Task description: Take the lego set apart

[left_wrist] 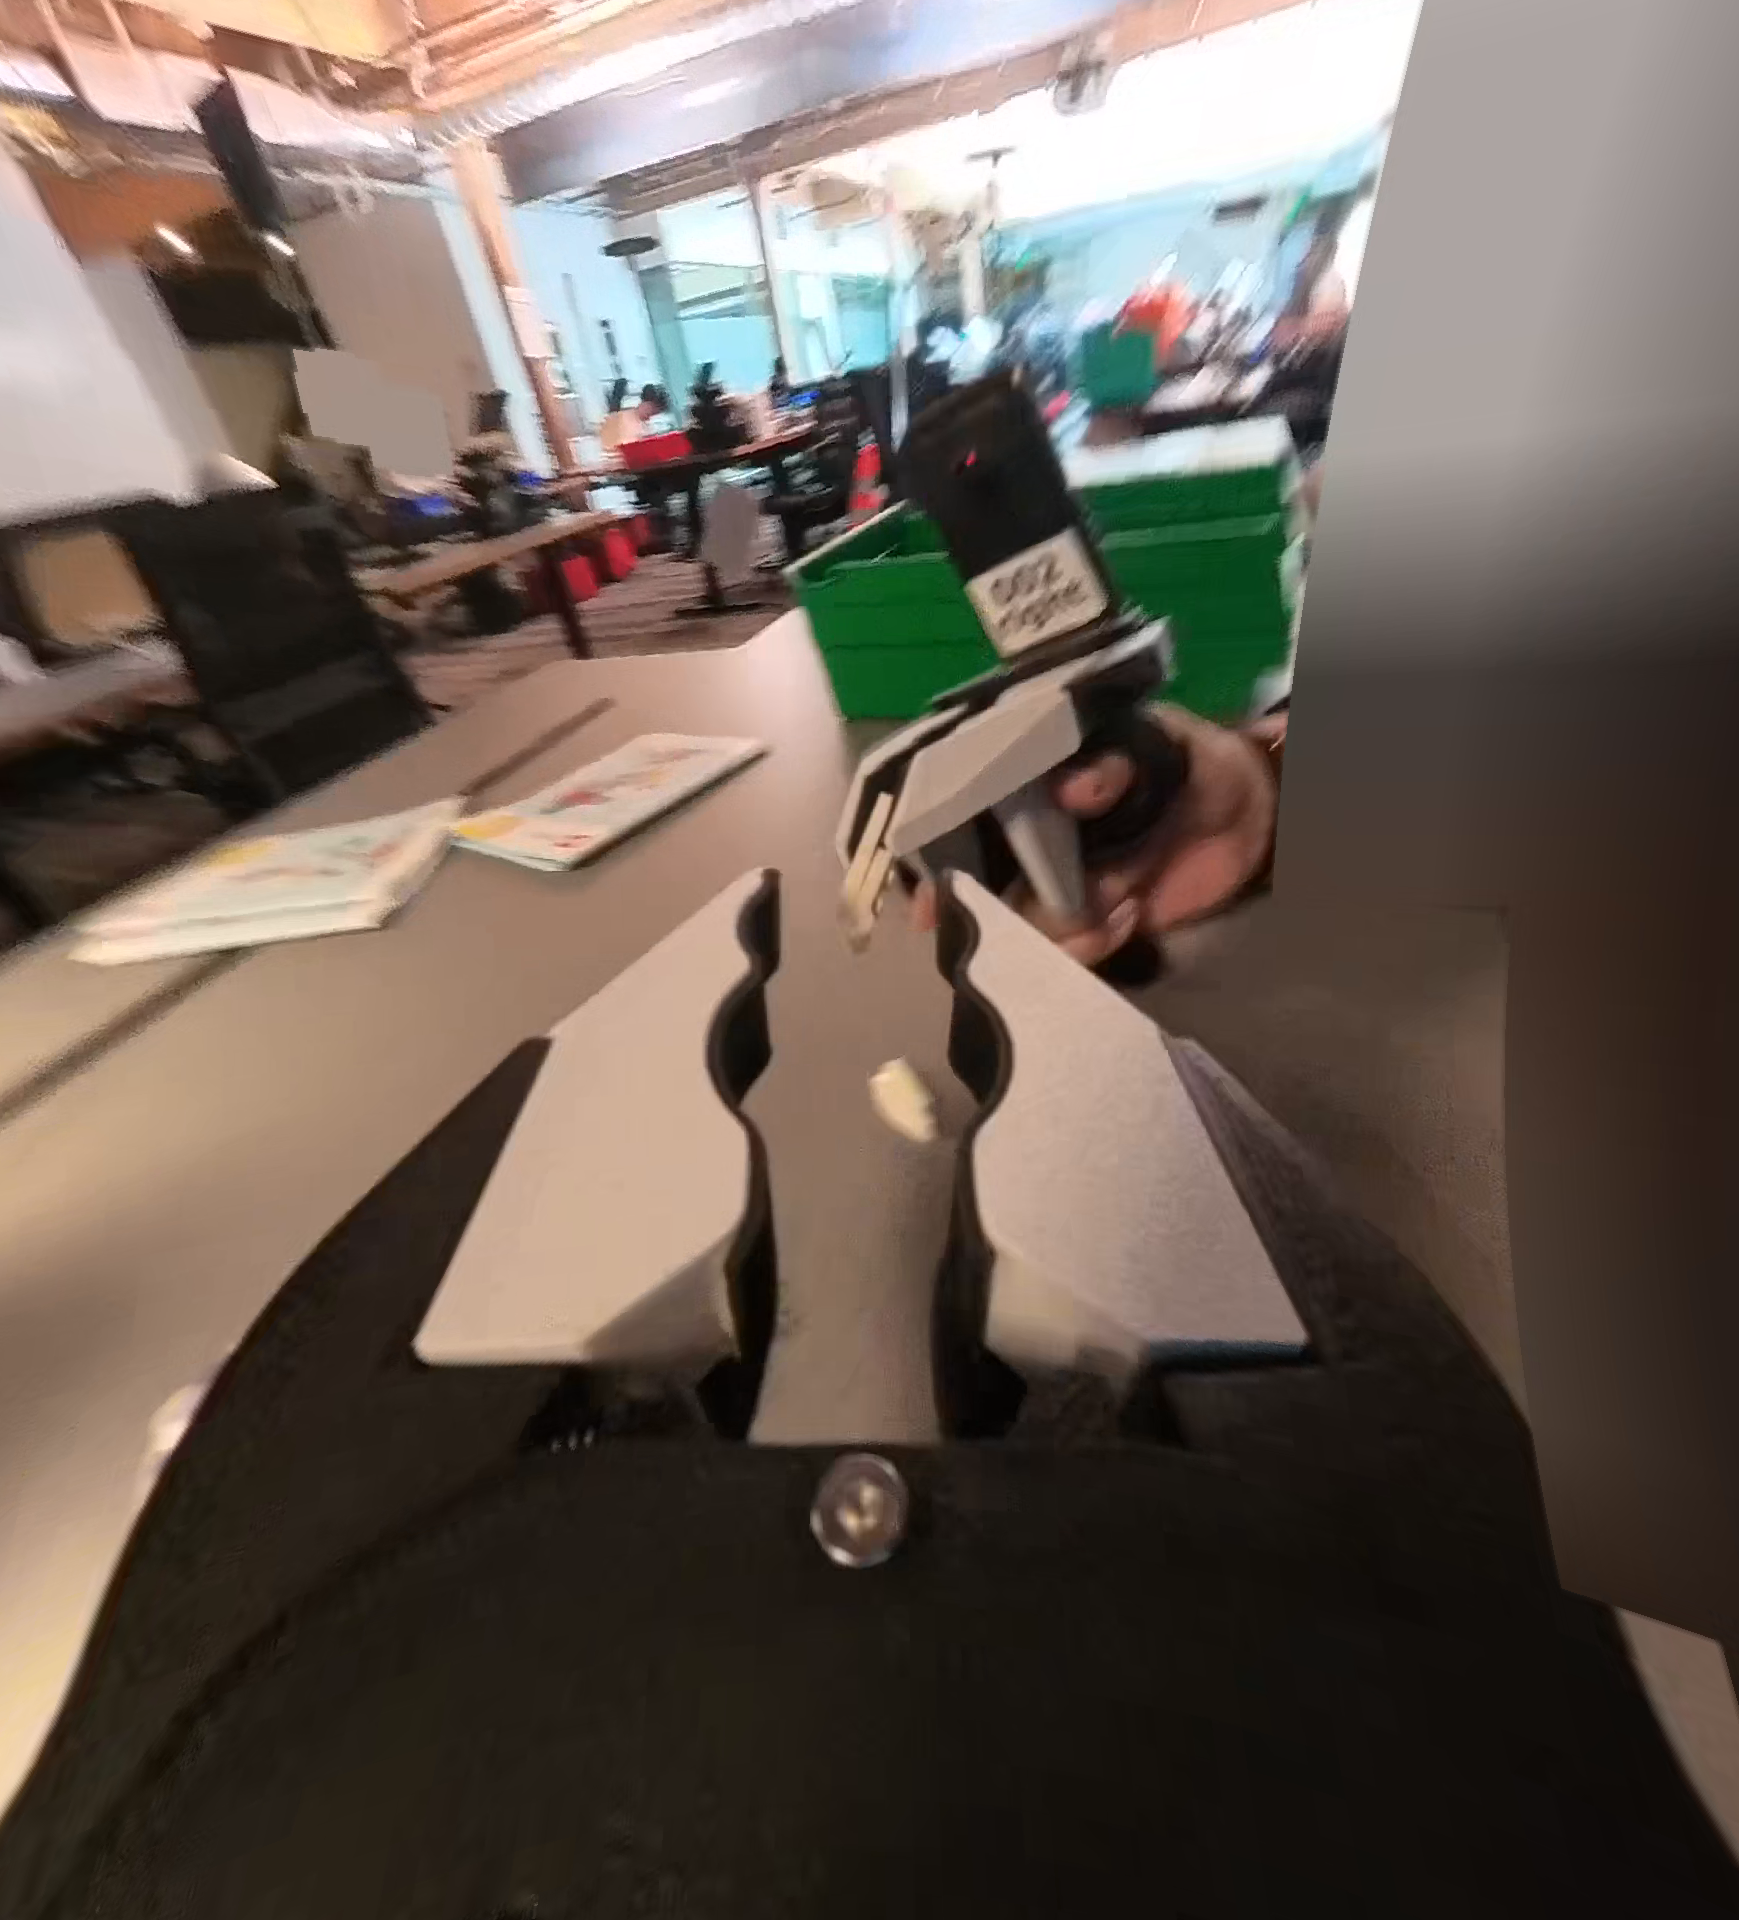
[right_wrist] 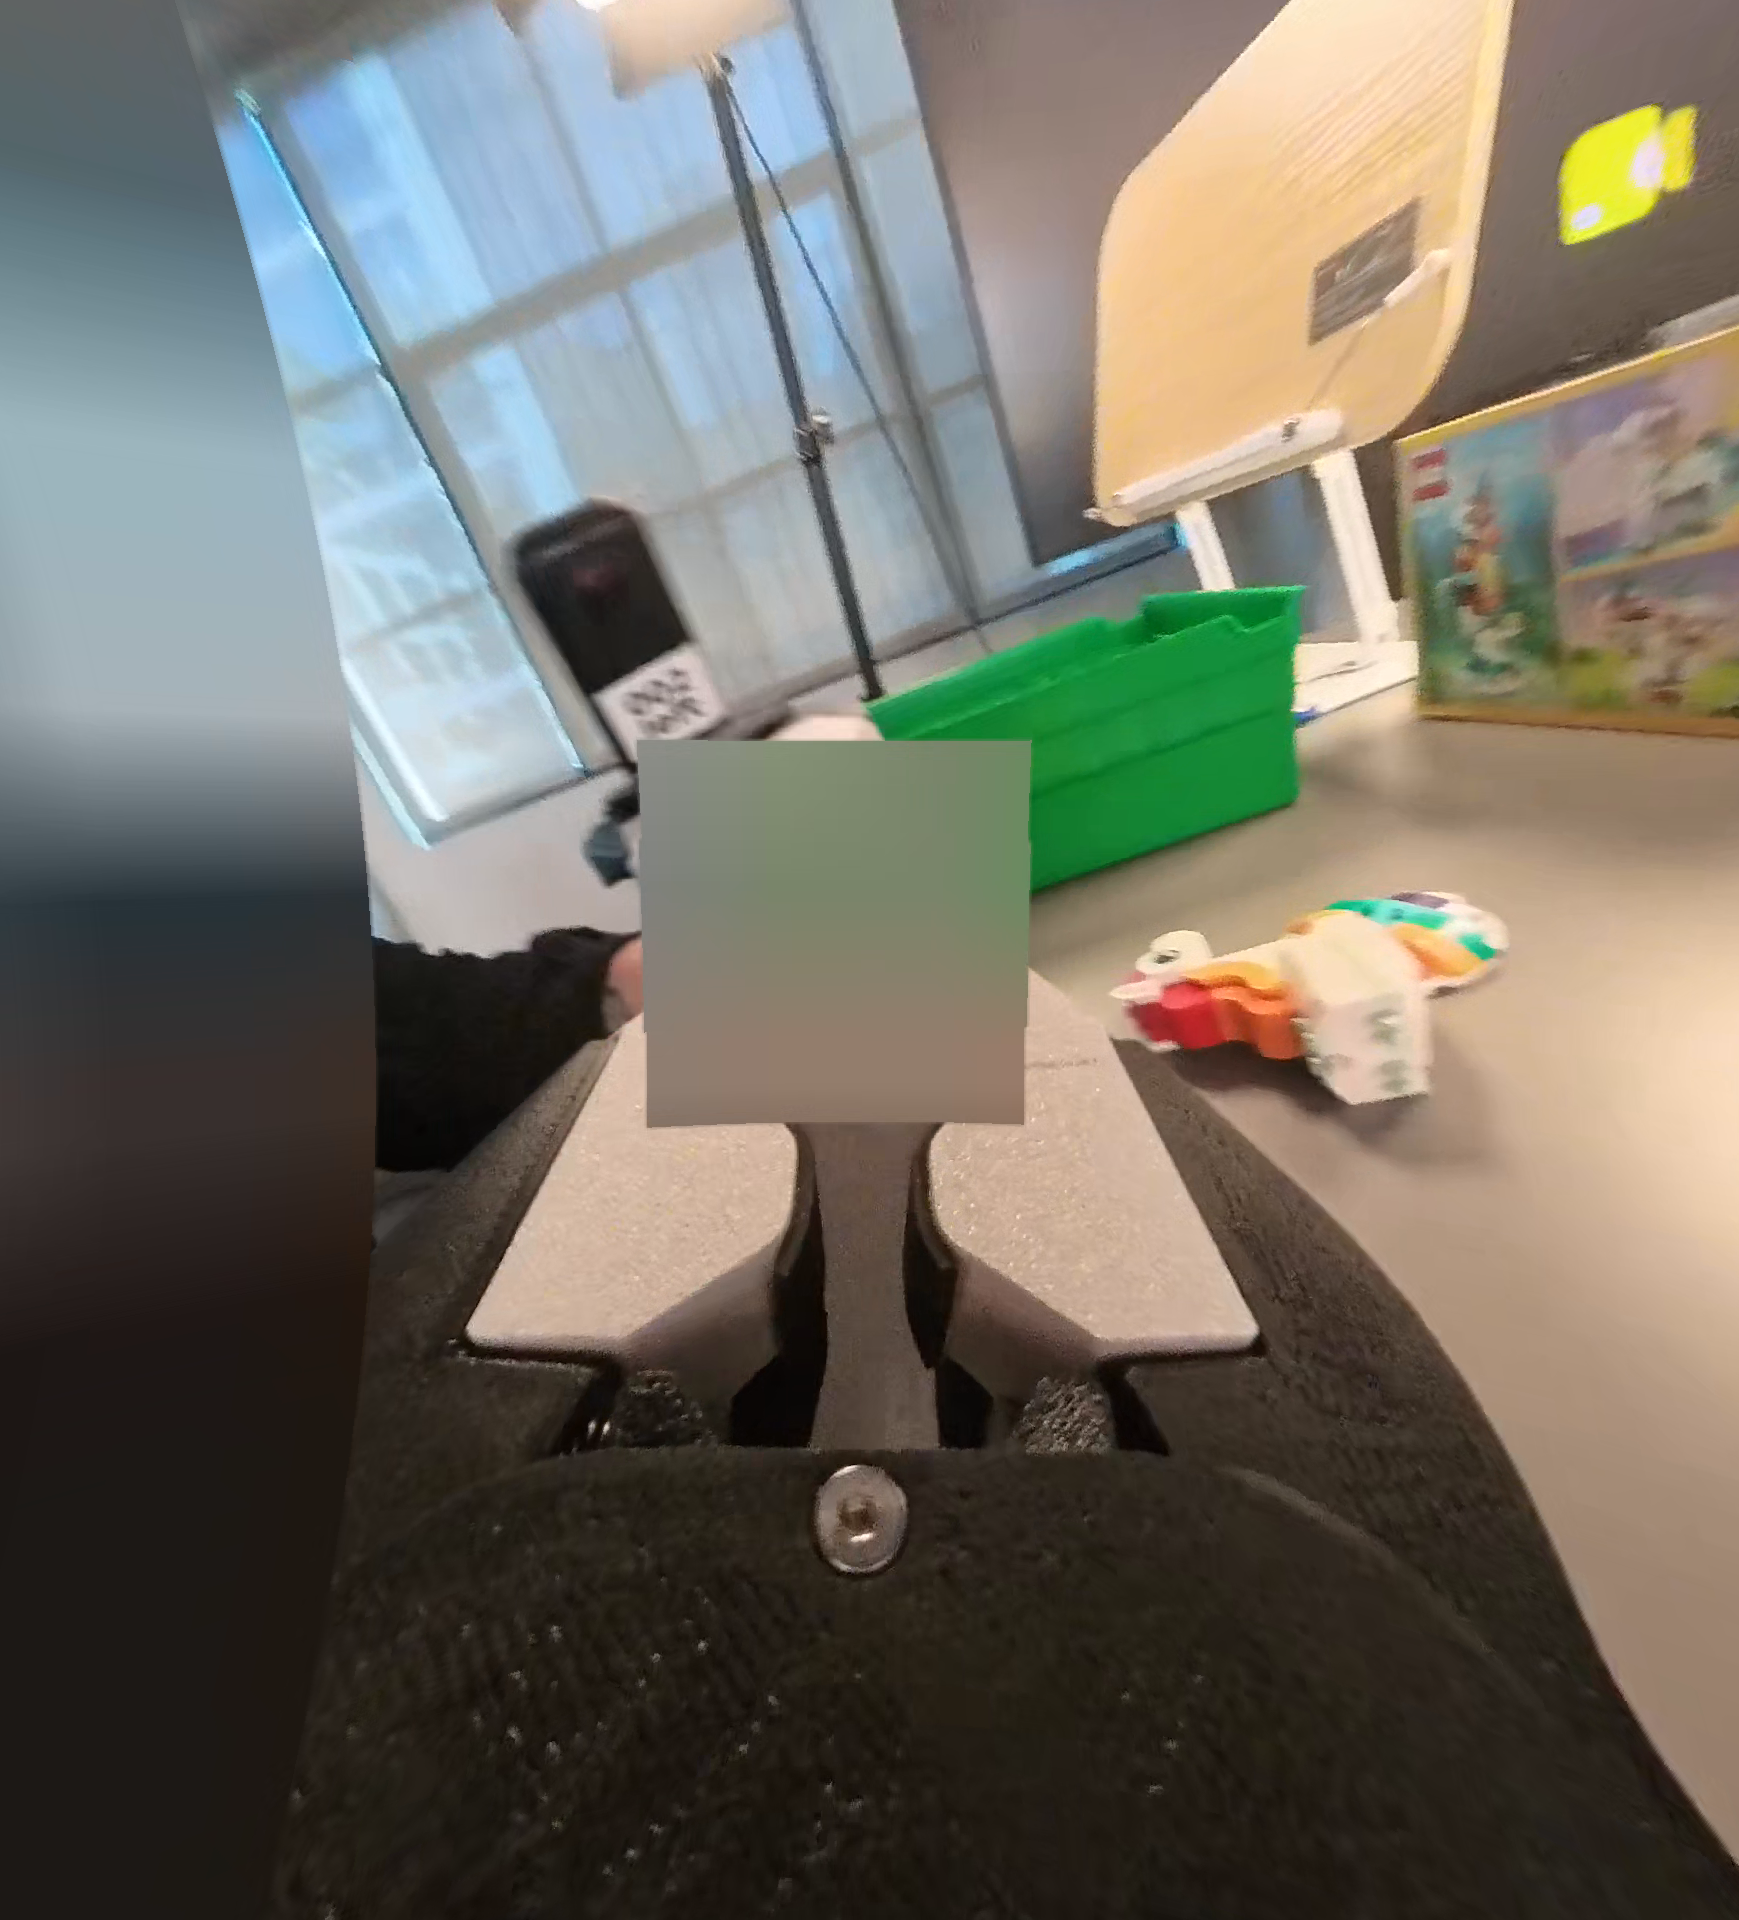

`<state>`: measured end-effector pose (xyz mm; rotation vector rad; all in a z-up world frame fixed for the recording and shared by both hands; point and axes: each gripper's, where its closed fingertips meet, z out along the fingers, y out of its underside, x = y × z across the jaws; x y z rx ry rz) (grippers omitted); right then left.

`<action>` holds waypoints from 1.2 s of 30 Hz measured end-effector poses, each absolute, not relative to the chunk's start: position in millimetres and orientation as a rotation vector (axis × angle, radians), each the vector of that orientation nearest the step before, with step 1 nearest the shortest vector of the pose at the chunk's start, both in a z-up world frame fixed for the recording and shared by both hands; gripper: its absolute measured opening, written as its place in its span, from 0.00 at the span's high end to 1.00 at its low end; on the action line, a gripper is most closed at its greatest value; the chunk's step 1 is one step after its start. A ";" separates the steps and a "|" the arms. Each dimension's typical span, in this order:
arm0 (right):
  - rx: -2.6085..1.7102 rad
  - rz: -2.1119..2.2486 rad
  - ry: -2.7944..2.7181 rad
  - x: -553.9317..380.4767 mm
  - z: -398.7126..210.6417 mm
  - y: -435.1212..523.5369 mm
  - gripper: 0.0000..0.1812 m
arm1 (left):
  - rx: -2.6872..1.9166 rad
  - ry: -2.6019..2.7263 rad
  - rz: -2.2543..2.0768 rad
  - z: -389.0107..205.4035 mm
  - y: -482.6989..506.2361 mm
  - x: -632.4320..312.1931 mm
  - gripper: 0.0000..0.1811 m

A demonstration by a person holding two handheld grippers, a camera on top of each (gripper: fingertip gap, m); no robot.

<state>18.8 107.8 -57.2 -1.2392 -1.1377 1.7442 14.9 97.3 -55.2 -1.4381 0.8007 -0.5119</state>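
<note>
The lego model, a colourful build with white, red, orange and teal parts, lies on its side on the grey table, to the right of my right gripper. My left gripper is open and holds nothing. A small white piece shows between its fingers; I cannot tell whether it rests on the table. My right gripper, held by a hand, is just ahead of the left fingertips, shut on a small cream lego piece. In the right wrist view a blurred patch hides its fingertips.
Two instruction booklets lie on the table to the left. Green bins stand at the back. A lego box stands at the far right, beside a cream panel on a white stand. Less than 4 cm separates the two grippers' tips.
</note>
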 end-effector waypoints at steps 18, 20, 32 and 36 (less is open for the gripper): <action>-1.125 1.276 -1.366 14.9 -74.5 109.3 0.97 | -1.596 0.966 -0.046 -93.0 112.4 11.9 0.98; -1.049 1.067 -1.465 15.9 -82.2 110.2 0.96 | -1.600 1.028 0.029 -99.7 112.4 10.6 0.98; -0.828 0.266 -1.855 20.1 -135.8 114.3 0.96 | -1.571 1.341 0.365 -138.9 112.2 12.9 0.98; -0.892 0.177 -1.780 17.0 -127.8 124.2 0.98 | -1.571 1.282 0.424 -132.3 118.0 9.4 0.98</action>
